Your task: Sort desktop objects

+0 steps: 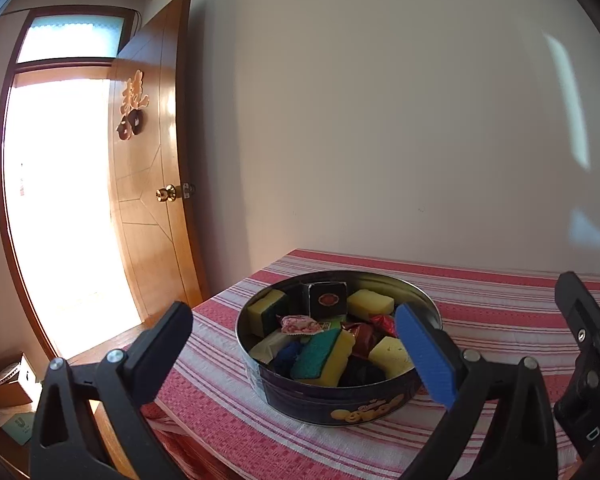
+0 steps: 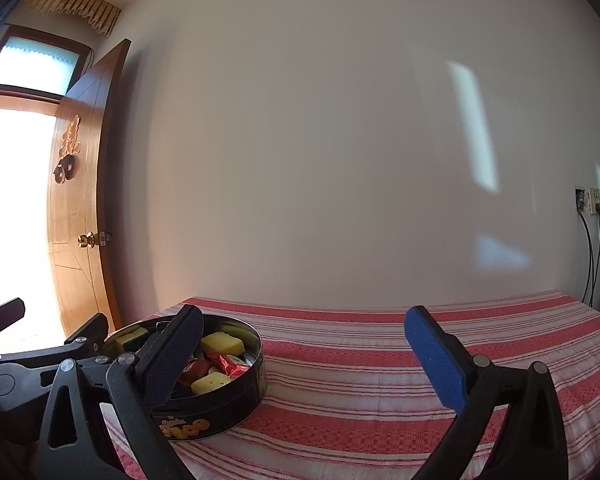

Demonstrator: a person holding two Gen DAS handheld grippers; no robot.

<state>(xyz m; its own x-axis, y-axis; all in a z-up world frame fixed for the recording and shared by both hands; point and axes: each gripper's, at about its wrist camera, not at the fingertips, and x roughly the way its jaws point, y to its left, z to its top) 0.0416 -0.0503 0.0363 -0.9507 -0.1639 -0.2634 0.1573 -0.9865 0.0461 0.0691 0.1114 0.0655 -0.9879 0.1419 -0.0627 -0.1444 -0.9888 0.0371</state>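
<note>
Both tongs spread wide, gripping nothing — left tongs (image 1: 296, 354) hovering right in front of the round cookie tin (image 1: 332, 402), right tongs (image 2: 304, 354) off to its right over bare striped cloth. Tin parked near the left edge of the counter (image 2: 380, 420), already stuffed: yellow-green sponges (image 1: 322, 358), red candy wrappers (image 1: 384, 324), a dark little box (image 1: 327, 300) at the far side. Nothing else spotted on the cloth, so probably wrapping up — or about to unload. Next move likely needs picking one item and lining up above it. Beyond that, plain wall and an open door (image 1: 152, 184) far left.

The right tongs (image 2: 304, 360) cover the tin's (image 2: 236, 408) near side, its label blurred; the doorway (image 1: 56, 200) is washed out white
</note>
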